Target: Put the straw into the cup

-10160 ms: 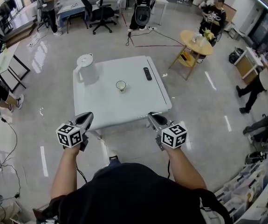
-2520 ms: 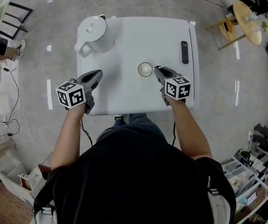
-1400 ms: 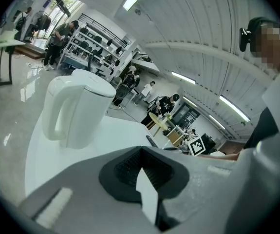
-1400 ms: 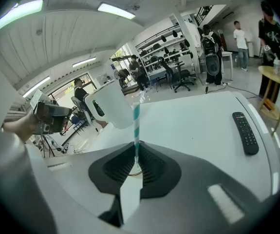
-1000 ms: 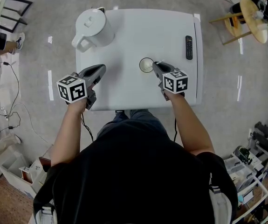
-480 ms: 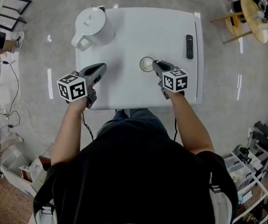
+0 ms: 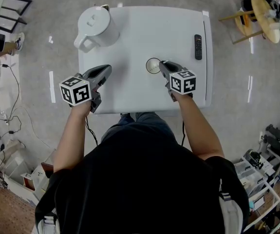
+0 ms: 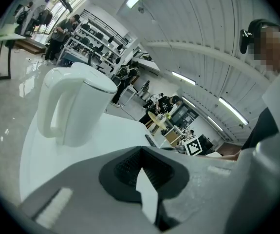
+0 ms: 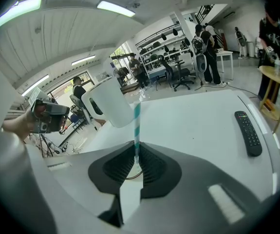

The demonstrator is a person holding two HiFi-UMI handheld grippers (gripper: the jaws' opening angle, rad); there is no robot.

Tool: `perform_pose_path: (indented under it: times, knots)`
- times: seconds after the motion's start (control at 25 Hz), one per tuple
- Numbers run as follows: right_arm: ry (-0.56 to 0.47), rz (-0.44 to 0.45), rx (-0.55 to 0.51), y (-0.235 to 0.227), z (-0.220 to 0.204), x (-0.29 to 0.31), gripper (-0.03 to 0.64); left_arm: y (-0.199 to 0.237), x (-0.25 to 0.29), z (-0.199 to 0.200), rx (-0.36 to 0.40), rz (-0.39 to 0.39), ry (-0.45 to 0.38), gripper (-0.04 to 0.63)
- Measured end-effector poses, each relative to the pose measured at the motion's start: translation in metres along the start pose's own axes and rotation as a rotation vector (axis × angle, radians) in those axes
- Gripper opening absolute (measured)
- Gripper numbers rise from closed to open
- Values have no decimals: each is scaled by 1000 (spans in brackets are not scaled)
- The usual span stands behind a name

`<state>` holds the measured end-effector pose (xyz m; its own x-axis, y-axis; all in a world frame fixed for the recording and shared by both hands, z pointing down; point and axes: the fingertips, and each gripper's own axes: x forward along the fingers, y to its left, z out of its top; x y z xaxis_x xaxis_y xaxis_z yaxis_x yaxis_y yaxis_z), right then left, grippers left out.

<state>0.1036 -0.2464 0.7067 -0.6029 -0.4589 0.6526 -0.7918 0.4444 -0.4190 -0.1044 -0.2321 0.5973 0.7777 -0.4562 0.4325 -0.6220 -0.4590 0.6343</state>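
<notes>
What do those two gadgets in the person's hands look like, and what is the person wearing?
Both are grey, tapering handheld tools: the left gripper and right gripper end in two jaws lined with black ribbed pads. A white cube with black square markers sits at each one's back, and a thin dark cable trails off. The person wears a black short-sleeved top.

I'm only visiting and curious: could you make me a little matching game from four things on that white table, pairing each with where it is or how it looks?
Things:
1. straw
2. jug
3. remote
4. cup

Descriptions:
A. black, lying near the right edge of the table
B. striped teal and white, pinched upright in the right gripper
C. white with a handle, on the table's far left corner
D. mid-table, right at the right gripper's tip

Pairs: 1-B, 2-C, 3-A, 4-D.
</notes>
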Motion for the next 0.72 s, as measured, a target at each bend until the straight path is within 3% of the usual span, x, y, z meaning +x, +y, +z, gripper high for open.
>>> perform_pose_path:
  times: [0.72]
  knots:
    - [25, -21, 34, -10, -9, 4, 133, 1, -2, 1, 7, -6, 7, 2]
